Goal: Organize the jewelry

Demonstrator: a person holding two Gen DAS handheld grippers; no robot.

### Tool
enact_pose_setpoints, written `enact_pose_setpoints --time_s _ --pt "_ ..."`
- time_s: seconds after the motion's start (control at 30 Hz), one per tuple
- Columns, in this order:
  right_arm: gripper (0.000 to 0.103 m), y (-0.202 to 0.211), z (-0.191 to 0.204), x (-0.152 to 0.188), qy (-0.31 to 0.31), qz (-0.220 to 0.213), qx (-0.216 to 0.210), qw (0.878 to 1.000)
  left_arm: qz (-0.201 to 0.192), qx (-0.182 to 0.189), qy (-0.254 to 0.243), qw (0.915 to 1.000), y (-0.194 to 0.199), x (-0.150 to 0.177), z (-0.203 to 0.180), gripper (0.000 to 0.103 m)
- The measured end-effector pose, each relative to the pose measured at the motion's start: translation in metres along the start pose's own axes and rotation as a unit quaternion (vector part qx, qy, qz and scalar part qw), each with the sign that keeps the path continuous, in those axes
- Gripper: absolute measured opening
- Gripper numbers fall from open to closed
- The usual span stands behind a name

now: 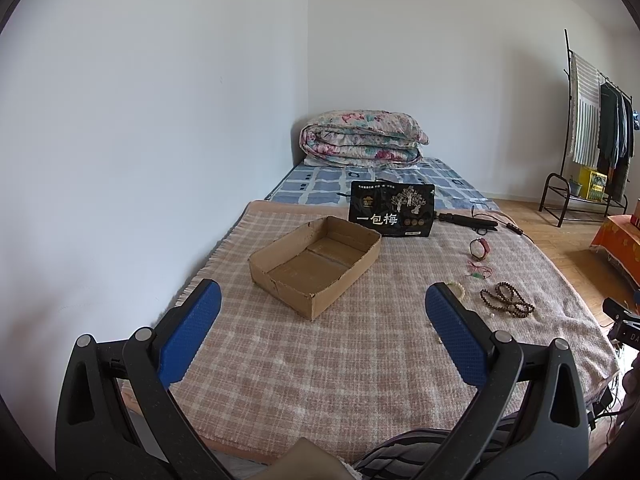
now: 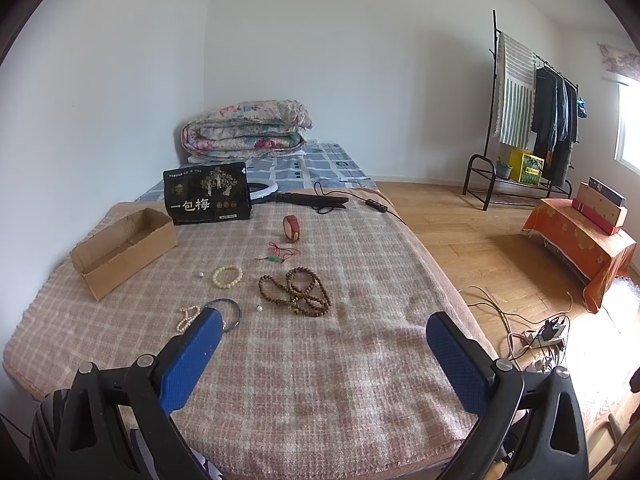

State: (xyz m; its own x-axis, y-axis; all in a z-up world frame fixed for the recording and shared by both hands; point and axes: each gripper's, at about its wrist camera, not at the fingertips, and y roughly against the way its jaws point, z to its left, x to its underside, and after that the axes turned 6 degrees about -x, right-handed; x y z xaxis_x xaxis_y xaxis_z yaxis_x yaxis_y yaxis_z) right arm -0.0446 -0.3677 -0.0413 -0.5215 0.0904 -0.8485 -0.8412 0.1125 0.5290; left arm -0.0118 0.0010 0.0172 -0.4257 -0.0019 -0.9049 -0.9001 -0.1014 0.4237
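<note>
Both tools hang spread wide and empty over the plaid blanket (image 2: 320, 360). Ahead of the left gripper (image 1: 322, 334) sits the cardboard tray (image 1: 316, 262), nothing in it. The jewelry is scattered ahead of the right gripper (image 2: 322, 346): brown wooden bead strand (image 2: 296, 290) dead ahead, cream bead bracelet (image 2: 227, 277) to its left, pearl string (image 2: 187, 319) and dark bangle (image 2: 236, 312) by the left finger, red cord with green pendant (image 2: 280, 254) and red bangle (image 2: 292, 229) farther out. The beads look light, limp and likely to slither; best pinched where loops bunch. The bangles look stiff, so grip across the rim.
</note>
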Motion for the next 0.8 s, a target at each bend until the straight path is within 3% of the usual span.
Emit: enact_pose_setpoints --time_s 0.37,0.8 --pt "0.103 -0.004 -0.001 0.003 -0.003 0.003 0.001 1.0 0.003 0.0 -0.001 1.0 0.0 0.004 -0.003 0.103" --pt "0.103 -0.019 -0.01 0.003 -0.008 0.019 0.004 1.0 0.028 0.01 -0.008 0.9995 -0.032 0.01 -0.015 0.103"
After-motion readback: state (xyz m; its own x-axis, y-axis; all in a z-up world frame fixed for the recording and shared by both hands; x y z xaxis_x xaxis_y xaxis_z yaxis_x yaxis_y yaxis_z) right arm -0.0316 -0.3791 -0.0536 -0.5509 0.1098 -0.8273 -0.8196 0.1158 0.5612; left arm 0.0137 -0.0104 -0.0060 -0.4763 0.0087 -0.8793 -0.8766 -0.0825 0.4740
